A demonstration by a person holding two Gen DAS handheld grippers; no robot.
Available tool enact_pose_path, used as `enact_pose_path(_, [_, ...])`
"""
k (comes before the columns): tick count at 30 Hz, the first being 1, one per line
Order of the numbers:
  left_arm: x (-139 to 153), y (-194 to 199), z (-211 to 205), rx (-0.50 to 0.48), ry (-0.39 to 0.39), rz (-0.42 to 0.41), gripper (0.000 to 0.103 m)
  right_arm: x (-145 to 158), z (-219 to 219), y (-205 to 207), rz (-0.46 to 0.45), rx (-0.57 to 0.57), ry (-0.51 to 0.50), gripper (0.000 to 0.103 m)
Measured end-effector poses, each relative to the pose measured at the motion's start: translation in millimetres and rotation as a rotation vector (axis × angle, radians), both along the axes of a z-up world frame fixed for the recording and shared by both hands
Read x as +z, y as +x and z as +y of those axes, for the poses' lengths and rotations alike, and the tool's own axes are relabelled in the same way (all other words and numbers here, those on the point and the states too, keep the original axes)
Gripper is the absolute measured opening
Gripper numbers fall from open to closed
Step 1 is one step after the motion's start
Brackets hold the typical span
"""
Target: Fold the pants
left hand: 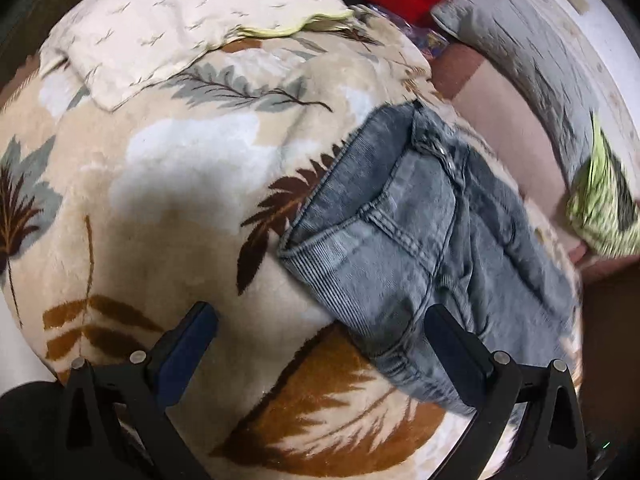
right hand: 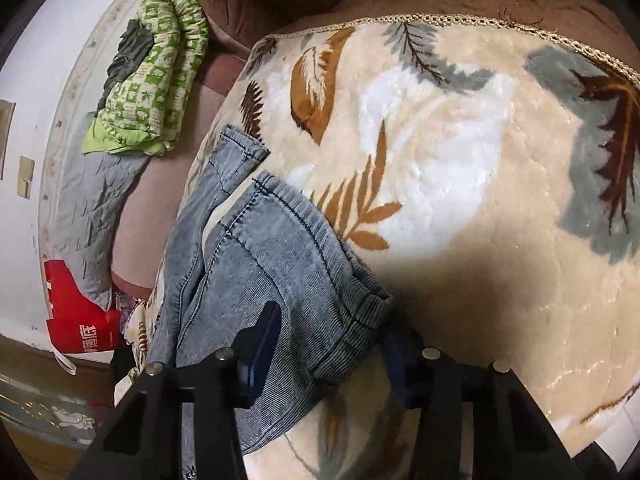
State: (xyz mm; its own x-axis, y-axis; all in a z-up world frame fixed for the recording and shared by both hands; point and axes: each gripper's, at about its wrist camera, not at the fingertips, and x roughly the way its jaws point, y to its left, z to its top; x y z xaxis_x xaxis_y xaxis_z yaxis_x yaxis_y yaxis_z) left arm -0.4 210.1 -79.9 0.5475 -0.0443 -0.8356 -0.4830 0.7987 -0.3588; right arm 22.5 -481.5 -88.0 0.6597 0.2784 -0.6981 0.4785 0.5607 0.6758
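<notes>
Meanwhile, the right claw (right hand: pixel 326 354) is straddling the denim pants' (right hand: pixel 280 264) waistband, unpinched, and should be gripping both layers squarely; the left claw (left hand: pixel 320 328) is hovering spread over the leaf-print blanket (left hand: pixel 160 200).

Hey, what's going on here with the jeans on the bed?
A person with a handheld gripper in each hand is folding faded grey-blue denim pants on a cream fleece blanket with a leaf print. The pants lie bunched into a compact bundle. The right gripper straddles the ribbed waistband edge, fingers spread on either side of it. The left gripper is open just above the blanket, one finger beside the bundle.
</notes>
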Motion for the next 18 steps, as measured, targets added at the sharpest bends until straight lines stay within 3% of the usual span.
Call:
enact_pose_path(2, [1, 3, -6, -0.023, 0.038, 0.031, 0.103, 0, 0, -2, -0.002, 0.002, -0.001, 0.051])
enact_pose_path(5, [4, 7, 1, 0.033, -0.002, 0.051, 0.103, 0, -1, -2, -0.003, 0.003, 0.002, 0.051])
enact_pose_path(7, [6, 14, 3, 0.056, 0.001, 0.059, 0.097, 0, 0, 0, -0.002, 0.007, -0.002, 0.051])
enact_pose_path(8, [8, 18, 1, 0.057, 0.028, 0.065, 0.079, 0, 0, 0, -0.002, 0.008, -0.004, 0.051])
enact_pose_path(9, [11, 22, -3, 0.043, 0.053, 0.066, 0.049, 1, 1, 0, 0.000, 0.010, -0.010, 0.049])
enact_pose_path(10, [12, 25, -7, 0.027, 0.065, 0.069, 0.036, 1, 1, 1, 0.002, 0.011, -0.014, 0.043])
enact_pose_path(11, [12, 29, -10, 0.009, 0.065, 0.067, 0.016, 1, 1, 1, 0.006, 0.013, -0.017, 0.041])
enact_pose_path(12, [10, 32, -12, -0.007, 0.041, 0.067, 0.008, 1, 1, 2, 0.010, 0.016, -0.020, 0.034])
enact_pose_path(15, [10, 32, -11, 0.019, 0.044, 0.061, 0.004, -1, 3, 5, 0.030, 0.032, -0.032, 0.010])
enact_pose_path(18, [26, 22, -10, 0.037, 0.071, 0.002, 0.003, 13, 10, 5, 0.010, 0.069, -0.085, 0.007])
